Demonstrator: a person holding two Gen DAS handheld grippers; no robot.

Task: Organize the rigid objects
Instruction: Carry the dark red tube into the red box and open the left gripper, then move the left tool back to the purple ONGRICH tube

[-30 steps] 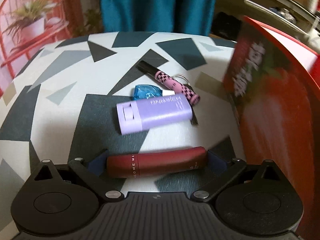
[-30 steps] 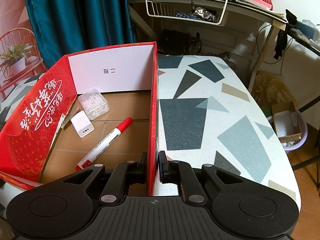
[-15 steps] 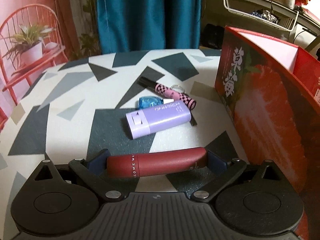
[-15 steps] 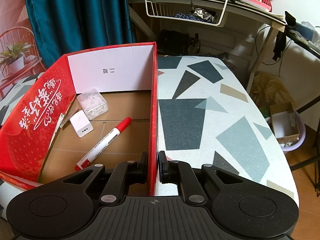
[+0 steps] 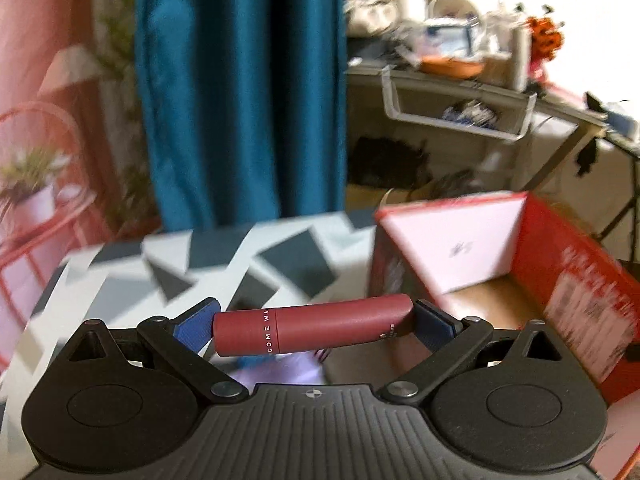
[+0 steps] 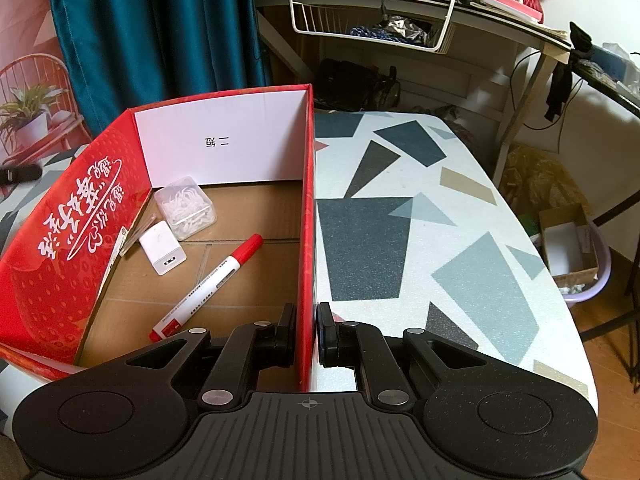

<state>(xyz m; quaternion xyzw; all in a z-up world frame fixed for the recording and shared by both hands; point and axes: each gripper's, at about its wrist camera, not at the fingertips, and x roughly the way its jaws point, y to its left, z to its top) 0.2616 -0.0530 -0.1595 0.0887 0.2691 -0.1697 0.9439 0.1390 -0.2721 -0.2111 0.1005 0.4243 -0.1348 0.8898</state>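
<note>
My left gripper [image 5: 314, 328] is shut on a dark red tube [image 5: 312, 326], held crosswise between the blue pads, raised above the table near the left wall of the red cardboard box [image 5: 576, 280]. My right gripper [image 6: 306, 332] is shut on the box's right wall [image 6: 306, 220]. Inside the box lie a red-capped marker [image 6: 208, 286], a white charger [image 6: 162, 247] and a clear plastic case [image 6: 185, 207]. A purple case [image 5: 280, 374] shows blurred under the tube.
The patterned table [image 6: 420, 240] stretches to the right of the box, its edge dropping off at the right. A teal curtain [image 5: 240, 88] and a cluttered desk [image 6: 400, 12] stand behind. A basket with a carton [image 6: 572, 252] sits on the floor at right.
My left gripper has lifted and swung right with the red tube, from above the loose table items toward the box. My right gripper stays clamped on the box wall.
</note>
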